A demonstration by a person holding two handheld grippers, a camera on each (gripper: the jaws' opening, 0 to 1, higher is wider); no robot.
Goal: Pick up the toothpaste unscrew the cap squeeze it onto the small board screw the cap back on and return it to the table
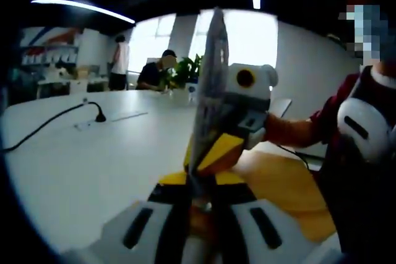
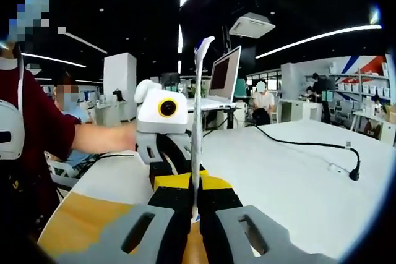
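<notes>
A toothpaste tube (image 1: pixel 209 85) stands upright and edge-on above the white table (image 1: pixel 93 153), its flat crimped end at the top. My left gripper (image 1: pixel 199 183) is shut on its lower part. Just behind it, my right gripper (image 1: pixel 218 150) comes in from the right and also grips the tube with its yellow-tipped jaws. In the right gripper view the same tube (image 2: pixel 197 109) rises as a thin strip from my right gripper (image 2: pixel 195 185), with the left gripper (image 2: pixel 168 153) behind it. The cap is hidden between the jaws. The small wooden board (image 1: pixel 286 183) (image 2: pixel 77 221) lies on the table below.
A black cable (image 2: pixel 303 143) runs across the table to a small stand (image 2: pixel 354 174). An open laptop (image 2: pixel 224 77) sits at the far edge. A person's red sleeve (image 2: pixel 43 128) reaches in. Seated people and a plant (image 1: pixel 185 69) are far behind.
</notes>
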